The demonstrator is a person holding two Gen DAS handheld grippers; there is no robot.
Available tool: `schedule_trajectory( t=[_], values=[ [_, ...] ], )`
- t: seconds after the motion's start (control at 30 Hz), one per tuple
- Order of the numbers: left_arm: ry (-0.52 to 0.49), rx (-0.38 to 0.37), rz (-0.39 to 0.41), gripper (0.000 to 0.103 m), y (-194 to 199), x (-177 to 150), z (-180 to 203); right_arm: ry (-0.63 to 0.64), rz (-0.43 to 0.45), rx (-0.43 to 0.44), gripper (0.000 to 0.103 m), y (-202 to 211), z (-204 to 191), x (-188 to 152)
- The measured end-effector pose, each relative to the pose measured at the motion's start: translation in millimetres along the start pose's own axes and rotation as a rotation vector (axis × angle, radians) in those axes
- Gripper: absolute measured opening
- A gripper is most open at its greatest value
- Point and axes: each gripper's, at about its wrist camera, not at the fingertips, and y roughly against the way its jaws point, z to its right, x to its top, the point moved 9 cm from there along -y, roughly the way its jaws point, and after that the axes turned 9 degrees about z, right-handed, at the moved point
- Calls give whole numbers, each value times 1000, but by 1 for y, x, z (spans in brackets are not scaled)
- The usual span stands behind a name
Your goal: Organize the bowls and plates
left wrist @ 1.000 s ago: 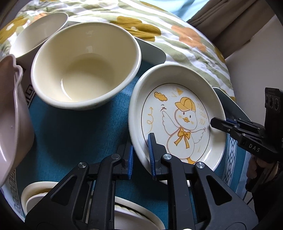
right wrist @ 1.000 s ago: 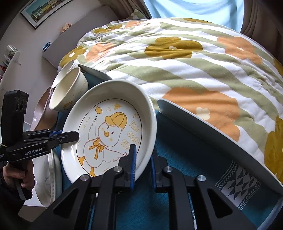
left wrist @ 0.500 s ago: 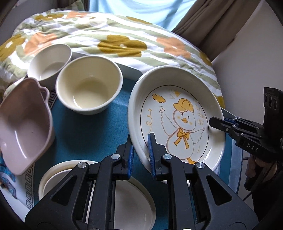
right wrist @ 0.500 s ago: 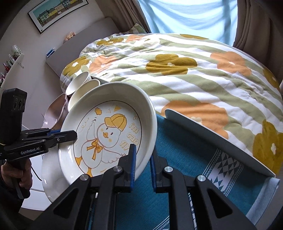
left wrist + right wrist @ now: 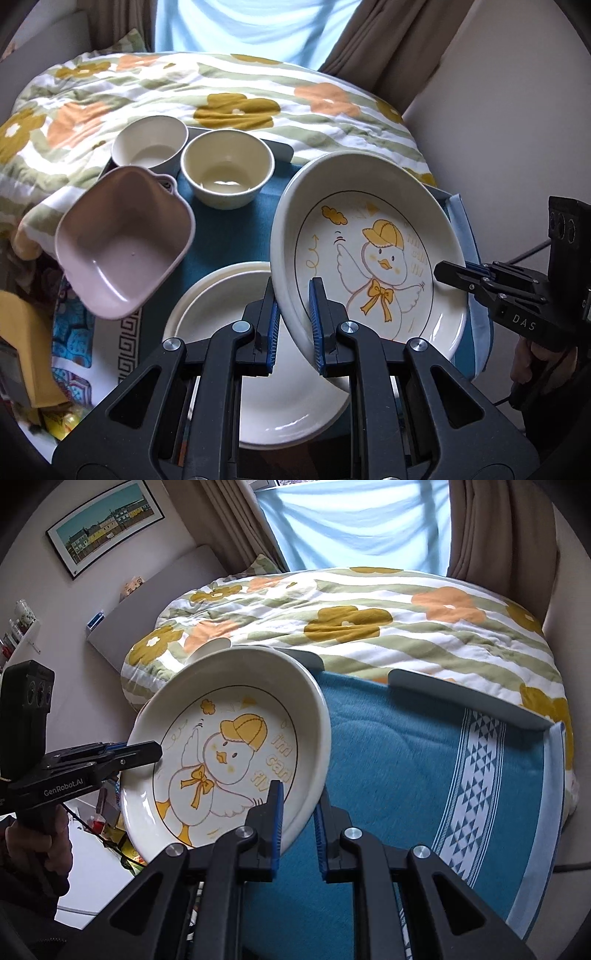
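Observation:
Both grippers hold a white duck-print plate (image 5: 373,251) in the air above the table. My left gripper (image 5: 293,325) is shut on its left rim. My right gripper (image 5: 299,830) is shut on its right rim, and also shows at the right of the left wrist view (image 5: 458,275). The plate also shows in the right wrist view (image 5: 229,753), tilted. Below it a plain white plate stack (image 5: 229,306) lies on the teal cloth. Two cream bowls (image 5: 227,173) (image 5: 149,144) and a pink square bowl (image 5: 122,240) stand to the left.
The teal cloth (image 5: 406,775) covers a tray table with grey raised edges (image 5: 469,698), set against a bed with a floral quilt (image 5: 369,620). A wall is close on the right. Clutter lies on the floor at lower left (image 5: 33,350).
Both grippers have lifted the duck plate up and back from the table. The bowls and the plain plates now lie farther below.

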Motion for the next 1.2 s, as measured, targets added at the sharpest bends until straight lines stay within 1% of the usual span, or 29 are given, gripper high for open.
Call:
schedule_trajectory(
  t=[0.13,0.27,0.4,0.53,0.67,0.77,0.93,1.03,1.2],
  values=[
    [-32,-23,-21,13,16,-18,-13,-46,13,-26,14,6,-22,-23],
    [-58,-32,-58,13,21,-39,-27,-86,8,-51,14,5,-38,-46],
    [-50,-36,-104,13,11,-59,-38,-120,-25,-79,14,-5,-46,-68],
    [-39,-35,-146,13,-7,-75,-45,-140,-60,-106,14,-16,-42,-83],
    [-3,-38,-175,13,-25,-86,-49,-138,-88,-125,15,-29,-35,-89],
    [9,-29,-179,13,-34,-89,-54,-129,-94,-124,15,-35,-31,-89],
    [24,-11,-179,14,-37,-88,-59,-90,-97,-127,15,-38,-36,-87],
    [14,13,-185,14,-37,-90,-61,-90,-108,-123,14,-41,-39,-90],
    [22,34,-184,14,-38,-91,-67,-78,-118,-120,14,-45,-43,-89]
  ],
)
